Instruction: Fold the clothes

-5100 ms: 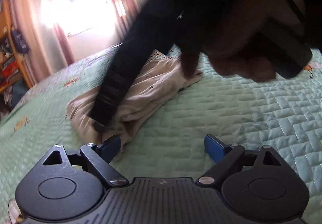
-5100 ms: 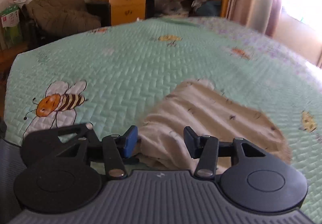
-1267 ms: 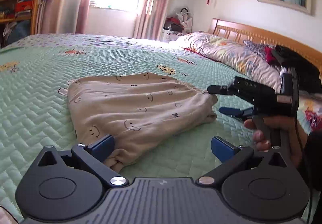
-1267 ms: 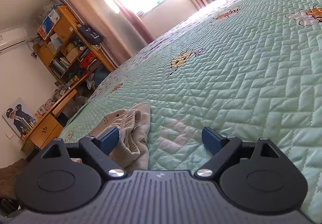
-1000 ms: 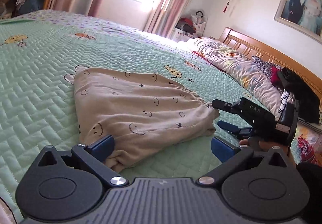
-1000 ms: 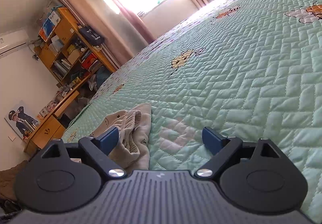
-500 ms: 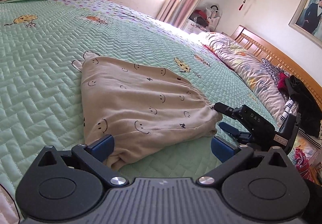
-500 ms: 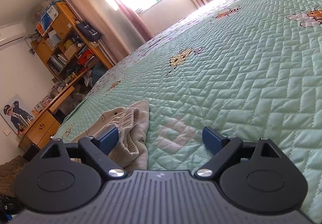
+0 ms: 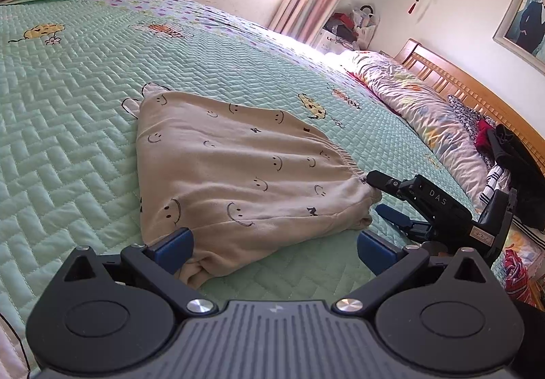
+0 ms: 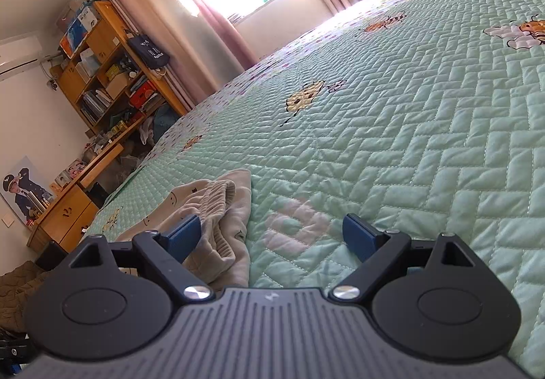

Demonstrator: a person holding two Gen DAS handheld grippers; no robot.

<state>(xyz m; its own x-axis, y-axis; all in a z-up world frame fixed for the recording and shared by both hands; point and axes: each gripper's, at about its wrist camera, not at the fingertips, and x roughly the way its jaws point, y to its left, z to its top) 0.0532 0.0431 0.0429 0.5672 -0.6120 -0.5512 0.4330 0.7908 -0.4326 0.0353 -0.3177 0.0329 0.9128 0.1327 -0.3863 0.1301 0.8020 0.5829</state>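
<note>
Readable writing: "DAS" in white on the black body of the right hand-held gripper point(image 9: 381, 196), seen at 3 o'clock in the left wrist view; a small white tag lower on it is too small to read. Folded beige cotton garment with black smiley-face print point(image 9: 238, 174) lies flat on the mint-green quilted bedspread with bee and flower prints point(image 9: 68, 140), centre of the left view. Left hand-held gripper point(image 9: 274, 247) is wide open with nothing gripped; its left blue pad sits just beside the garment's near folded corner at 7 o'clock. Right hand-held gripper point(image 10: 270, 236) is also wide open and empty; the garment's ribbed waistband end point(image 10: 218, 208) sits by its left pad at 8 o'clock, contact unclear. Versus a second ago: the left view has tilted, showing less of the framed portrait point(image 9: 524, 14) at 2 o'clock; garment and right gripper unchanged.
</note>
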